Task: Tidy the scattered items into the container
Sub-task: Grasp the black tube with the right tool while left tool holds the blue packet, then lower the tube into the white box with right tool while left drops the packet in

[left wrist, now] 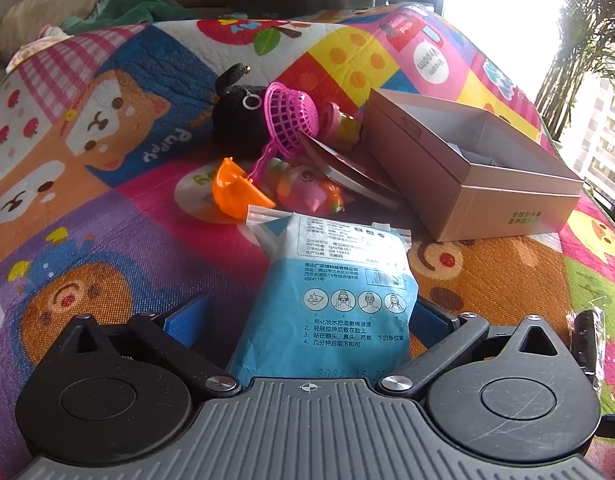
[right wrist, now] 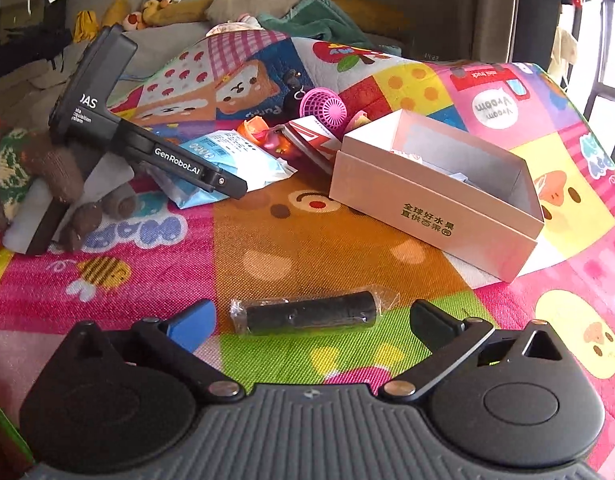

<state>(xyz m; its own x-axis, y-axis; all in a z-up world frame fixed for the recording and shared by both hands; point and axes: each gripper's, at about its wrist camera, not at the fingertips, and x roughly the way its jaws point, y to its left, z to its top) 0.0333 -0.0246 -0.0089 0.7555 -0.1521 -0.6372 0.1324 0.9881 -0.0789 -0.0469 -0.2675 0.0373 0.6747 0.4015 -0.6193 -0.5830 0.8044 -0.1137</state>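
The box (right wrist: 439, 204) is sitting open mid-mat (right wrist: 307, 248). We are gripping the blue pack (left wrist: 327, 300) in the left gripper (left wrist: 307, 320); the right gripper (right wrist: 311, 320), jaws spread, is bracketing the black roll (right wrist: 307, 314) untouched. Risk, we judge: slick wrap slipping.

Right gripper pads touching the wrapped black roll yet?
Apart. The right wrist view shows mat between each of the right gripper pads and the wrapped black roll.

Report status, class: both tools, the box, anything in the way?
Left tool around the blue packet, grip unclear. Right tool open, black roll lying between its fingers. Box open, path clear.
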